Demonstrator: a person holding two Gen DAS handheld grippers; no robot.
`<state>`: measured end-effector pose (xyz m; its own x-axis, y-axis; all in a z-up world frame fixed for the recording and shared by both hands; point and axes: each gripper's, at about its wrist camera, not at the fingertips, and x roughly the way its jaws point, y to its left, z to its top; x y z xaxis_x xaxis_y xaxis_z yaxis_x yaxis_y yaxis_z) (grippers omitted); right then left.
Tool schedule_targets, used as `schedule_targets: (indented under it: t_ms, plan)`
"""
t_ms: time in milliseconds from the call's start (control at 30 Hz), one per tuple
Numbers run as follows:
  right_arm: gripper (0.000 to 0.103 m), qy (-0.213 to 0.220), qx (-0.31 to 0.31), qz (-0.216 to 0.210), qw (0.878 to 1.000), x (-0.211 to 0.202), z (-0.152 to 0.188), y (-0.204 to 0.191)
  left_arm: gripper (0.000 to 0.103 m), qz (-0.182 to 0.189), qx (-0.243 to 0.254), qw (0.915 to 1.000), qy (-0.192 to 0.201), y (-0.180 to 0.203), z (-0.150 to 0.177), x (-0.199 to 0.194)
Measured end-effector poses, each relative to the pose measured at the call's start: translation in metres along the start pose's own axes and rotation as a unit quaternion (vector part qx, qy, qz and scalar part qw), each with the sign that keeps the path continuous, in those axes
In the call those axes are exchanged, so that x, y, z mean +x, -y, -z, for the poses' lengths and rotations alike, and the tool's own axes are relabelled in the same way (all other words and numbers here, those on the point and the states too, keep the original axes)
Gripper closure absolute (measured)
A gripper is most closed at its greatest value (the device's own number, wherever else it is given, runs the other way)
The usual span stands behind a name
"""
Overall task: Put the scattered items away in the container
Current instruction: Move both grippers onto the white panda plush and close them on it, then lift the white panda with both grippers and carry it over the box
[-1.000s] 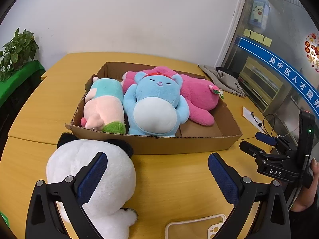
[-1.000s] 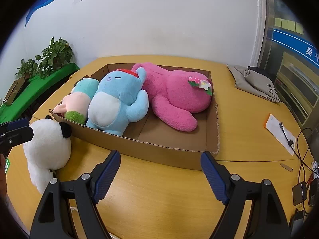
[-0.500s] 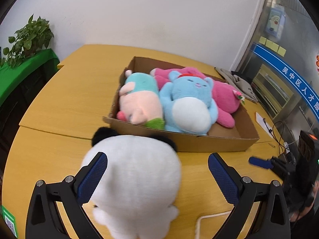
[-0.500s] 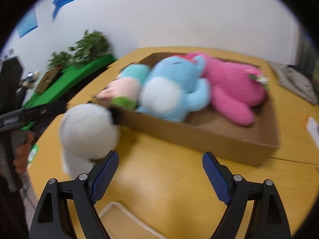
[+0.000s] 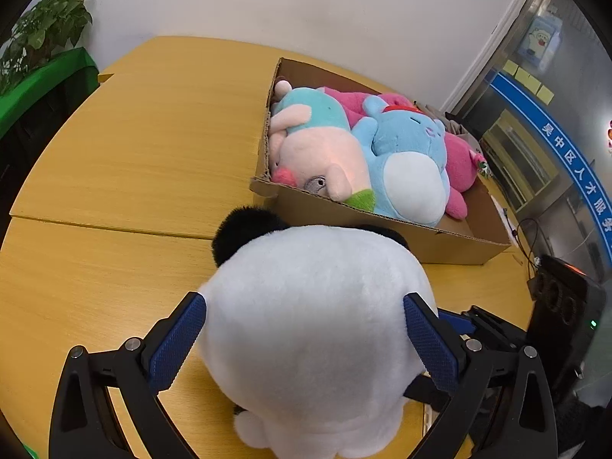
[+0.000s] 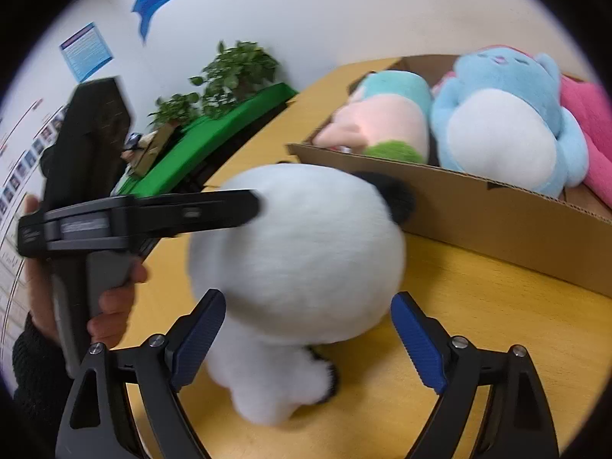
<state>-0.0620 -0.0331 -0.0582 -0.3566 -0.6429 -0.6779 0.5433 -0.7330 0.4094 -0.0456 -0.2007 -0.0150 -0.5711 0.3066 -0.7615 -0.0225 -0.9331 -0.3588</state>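
Note:
A white panda plush (image 5: 306, 325) with black ears stands on the yellow table just in front of the cardboard box (image 5: 382, 237). My left gripper (image 5: 304, 340) is open, with the panda's head between its blue pads, which lie close against the fur. My right gripper (image 6: 309, 340) comes at the panda (image 6: 298, 252) from the other side. Its jaws are opening, and the plush sits just ahead of and between the tips. The box (image 6: 478, 210) holds a teal-and-pink plush (image 5: 317, 145), a blue plush (image 5: 409, 160) and a pink plush (image 5: 459, 164).
A seam (image 5: 114, 225) crosses the table left of the panda. A potted plant (image 5: 46, 26) stands on a green shelf at the far left. A black device (image 5: 562, 306) and cables lie at the table's right edge. A hand (image 6: 111, 306) holds the left gripper's handle.
Both grippers have closed in on the panda and tilted down. It now fills the gap between the left pads. The right view has swung left from the box to the panda, jaws slightly wider.

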Motion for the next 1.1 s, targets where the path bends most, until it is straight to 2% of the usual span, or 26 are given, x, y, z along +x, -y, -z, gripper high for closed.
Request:
schedule_targets:
  t_ms: [167,267,333,400,533,767,933,1100]
  plan:
    - [0.008,0.008,0.009,-0.037,0.999,0.007,-0.001,0.002,0.001,0.062,0.002,0.9976,-0.032,-0.007,0.004,0.023]
    - [0.008,0.006,0.004,-0.045,0.999,0.012,-0.003,-0.001,0.005,0.063,0.016,0.9975,-0.030,0.003,0.007,0.025]
    - [0.017,0.002,-0.008,-0.040,0.999,0.016,-0.004,-0.001,0.011,0.062,0.015,0.9975,-0.032,0.006,0.007,0.024]
    - [0.031,0.006,-0.009,-0.044,0.999,0.012,-0.004,0.002,0.016,0.060,0.016,0.9976,-0.030,0.009,0.007,0.018]
    - [0.041,0.025,-0.019,-0.041,0.999,-0.005,-0.002,0.006,0.023,0.067,0.019,0.9975,-0.016,0.023,0.006,0.005]
    - [0.042,0.079,-0.037,-0.030,0.996,-0.064,-0.013,0.017,0.023,0.076,0.057,0.9952,0.025,0.087,-0.013,-0.020]
    - [0.042,0.131,-0.062,0.007,0.989,-0.125,-0.032,0.032,0.023,0.105,0.103,0.9868,0.068,0.152,-0.042,-0.029]
    - [0.042,0.186,-0.089,0.064,0.977,-0.185,-0.063,0.065,0.023,0.137,0.134,0.9772,0.092,0.219,-0.091,-0.012]
